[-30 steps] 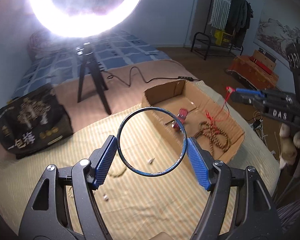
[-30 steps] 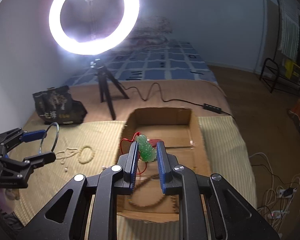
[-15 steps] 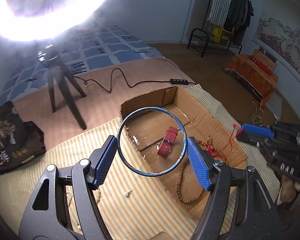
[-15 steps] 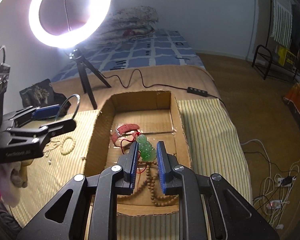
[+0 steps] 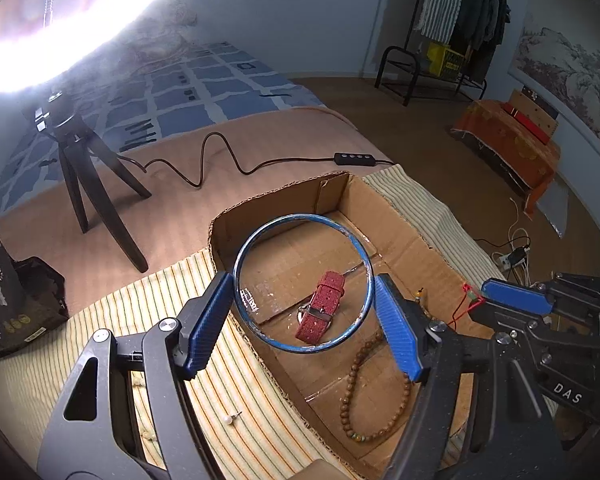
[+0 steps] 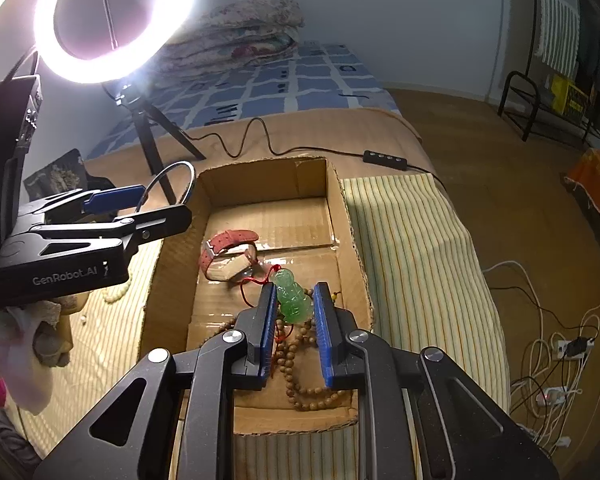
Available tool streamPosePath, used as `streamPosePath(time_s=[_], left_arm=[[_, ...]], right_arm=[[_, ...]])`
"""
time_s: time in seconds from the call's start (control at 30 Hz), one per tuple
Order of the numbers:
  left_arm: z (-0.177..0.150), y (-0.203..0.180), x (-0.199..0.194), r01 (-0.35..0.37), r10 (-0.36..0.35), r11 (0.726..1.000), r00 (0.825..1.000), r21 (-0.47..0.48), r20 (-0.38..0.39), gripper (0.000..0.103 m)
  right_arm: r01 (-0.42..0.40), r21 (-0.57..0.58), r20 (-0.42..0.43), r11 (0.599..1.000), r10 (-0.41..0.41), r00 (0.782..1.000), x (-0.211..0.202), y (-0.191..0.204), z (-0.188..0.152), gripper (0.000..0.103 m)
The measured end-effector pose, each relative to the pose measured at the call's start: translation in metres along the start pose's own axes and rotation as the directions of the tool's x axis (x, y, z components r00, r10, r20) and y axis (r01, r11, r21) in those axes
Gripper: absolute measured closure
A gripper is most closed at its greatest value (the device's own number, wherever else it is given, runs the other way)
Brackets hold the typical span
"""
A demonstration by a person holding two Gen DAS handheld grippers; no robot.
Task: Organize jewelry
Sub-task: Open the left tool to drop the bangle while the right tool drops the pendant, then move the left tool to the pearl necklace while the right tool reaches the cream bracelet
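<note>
Left wrist view
Left tongs (image 5: 304, 312): spread wide and gripping a thin blue metal bangle (image 5: 302, 282) by its two sides, the ring held over the near-left part of the open brown cardboard box (image 5: 404, 216).
Box contents: a red fabric watch strap (image 5: 322, 308) lies on the floor of the box, seen through the ring; a string of brown wooden beads (image 5: 356, 392) lies nearer, to the right.
Right tongs (image 5: 480, 302): at the right edge, with a red cord (image 5: 462, 306) hanging from their tips.
Outside the box: a small pearl stud (image 5: 233, 429) lies on the striped yellow cloth (image 5: 260, 420), near and to the left.

Right wrist view
Right tongs (image 6: 295, 314): closed narrowly on a carved green jade pendant (image 6: 292, 296), held above the near half of the box, over the beads.
Left tongs: at the left, with the bangle just over the box's left wall.

Step in hand
Judgement: both pieces look ready to be set into the box.
How to do it well: lower each low over a bare patch of cardboard before letting go, bangle to the far left clear of the strap, pendant to the right with its cord off the beads, so nothing tangles or bounces out.
</note>
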State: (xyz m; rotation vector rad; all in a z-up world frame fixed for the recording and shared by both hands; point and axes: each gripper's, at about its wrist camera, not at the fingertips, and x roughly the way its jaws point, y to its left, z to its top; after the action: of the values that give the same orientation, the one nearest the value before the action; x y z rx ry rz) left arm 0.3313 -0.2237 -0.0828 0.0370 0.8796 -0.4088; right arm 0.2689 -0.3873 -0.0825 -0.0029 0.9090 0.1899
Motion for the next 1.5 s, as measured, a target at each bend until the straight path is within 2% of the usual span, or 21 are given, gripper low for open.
streamPosePath(time_s=[0.13,0.17,0.2,0.27,0.37,1.0,1.23,1.5], left_arm=[[0.001,0.002,0.002,0.007,-0.007,1.0,1.0,-0.017,-0.009,0.029],[0.001,0.002,0.002,0.009,-0.009,1.0,1.0,-0.021,-0.01,0.029],[0.002,0.002,0.002,0.01,-0.01,1.0,1.0,-0.021,-0.01,0.029],[0.002,0.001,0.0,0.008,-0.008,1.0,1.0,-0.017,-0.007,0.028],[0.003,0.001,-0.003,0.002,-0.002,1.0,1.0,-0.016,0.002,0.023],[0.001,0.009,-0.024,0.002,-0.001,1.0,1.0,-0.031,0.012,0.022],[-0.004,0.029,-0.054,-0.012,0.014,0.999,0.999,-0.042,0.046,0.022],[-0.019,0.078,-0.1,-0.056,0.063,0.995,0.995,-0.081,0.083,0.022]], right_arm=[[0.01,-0.002,-0.016,1.0,-0.011,1.0,0.003,0.001,0.0,0.084],[0.016,-0.003,-0.018,1.0,-0.016,1.0,0.003,0.002,-0.001,0.074],[0.026,-0.003,-0.017,1.0,-0.026,1.0,0.003,0.003,-0.001,0.054],[0.045,-0.002,0.004,0.999,-0.045,0.999,0.0,0.003,-0.001,0.038],[0.054,-0.005,0.012,0.999,-0.054,0.998,-0.003,0.004,0.0,0.037],[0.068,0.006,0.024,0.998,-0.068,0.997,-0.01,0.003,-0.001,0.036],[0.058,0.009,0.043,0.998,-0.058,0.997,-0.018,0.011,0.0,0.036],[0.017,-0.01,0.072,1.0,-0.016,0.997,-0.026,0.037,0.005,0.036]])
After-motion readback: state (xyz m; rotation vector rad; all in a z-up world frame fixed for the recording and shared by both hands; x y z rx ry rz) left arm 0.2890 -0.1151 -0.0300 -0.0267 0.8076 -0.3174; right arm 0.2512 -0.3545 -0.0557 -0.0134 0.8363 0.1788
